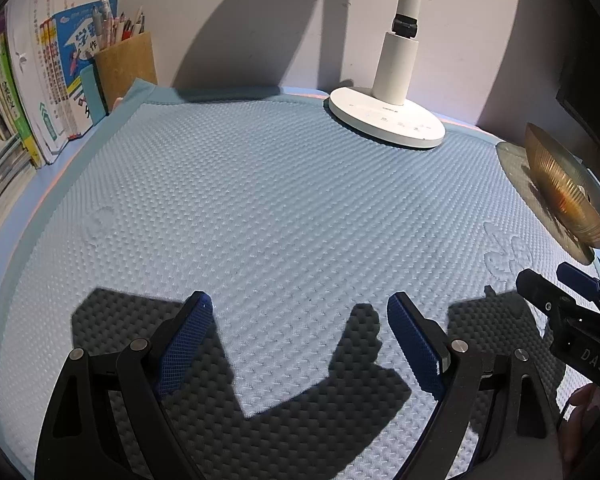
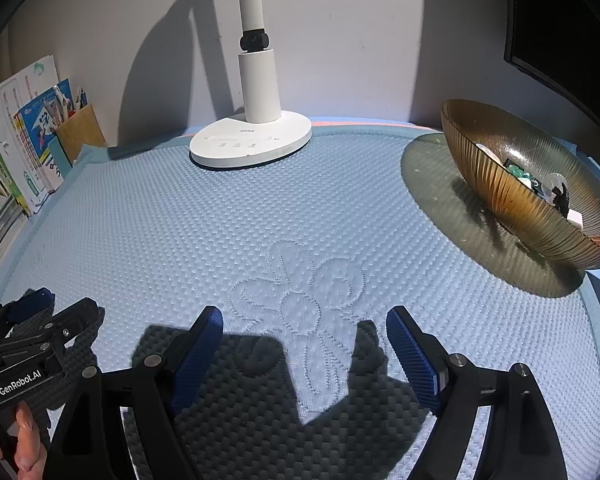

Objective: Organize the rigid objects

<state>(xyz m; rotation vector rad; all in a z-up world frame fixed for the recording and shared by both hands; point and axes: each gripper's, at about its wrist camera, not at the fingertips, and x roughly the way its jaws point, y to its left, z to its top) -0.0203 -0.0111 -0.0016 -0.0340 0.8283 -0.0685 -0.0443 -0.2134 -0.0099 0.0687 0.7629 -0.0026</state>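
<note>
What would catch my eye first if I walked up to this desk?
Probably the ribbed amber glass bowl at the right edge of the blue textured mat, with small odds and ends inside. Next, the white desk lamp standing at the back by the wall. Both grippers, left gripper and right gripper, hover open and empty.
</note>
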